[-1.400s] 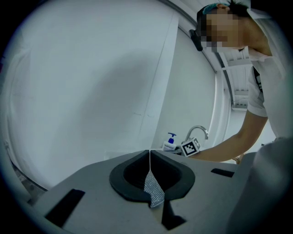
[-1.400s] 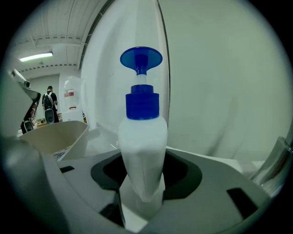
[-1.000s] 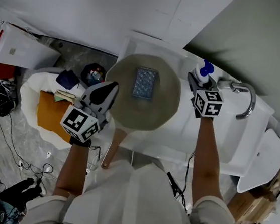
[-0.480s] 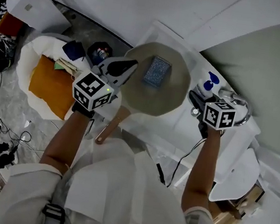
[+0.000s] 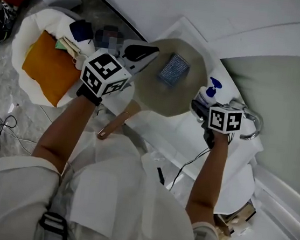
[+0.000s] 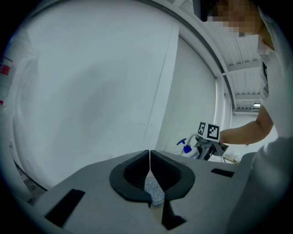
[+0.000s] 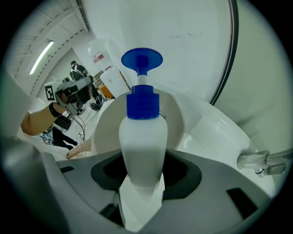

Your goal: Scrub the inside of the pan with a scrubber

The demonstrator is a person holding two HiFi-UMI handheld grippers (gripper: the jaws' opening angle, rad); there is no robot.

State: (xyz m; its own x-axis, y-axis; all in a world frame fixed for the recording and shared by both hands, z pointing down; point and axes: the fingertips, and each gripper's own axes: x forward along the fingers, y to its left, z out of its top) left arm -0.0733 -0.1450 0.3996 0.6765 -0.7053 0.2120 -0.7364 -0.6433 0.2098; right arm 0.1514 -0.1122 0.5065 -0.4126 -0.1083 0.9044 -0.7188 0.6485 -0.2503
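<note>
Your right gripper (image 5: 199, 105) is full. The soap bottle (image 7: 142, 146) sits tight between its jaws, so nothing else fits in there. The tap (image 7: 258, 162) curves up just beside it, so there is little room on that side. The pan (image 5: 163, 99) is open from above, and only the scrubber (image 5: 173, 69) lies inside it. Your left gripper (image 5: 154, 52) hangs closed at the pan's left rim. A white wall (image 6: 91, 91) stands close behind.
</note>
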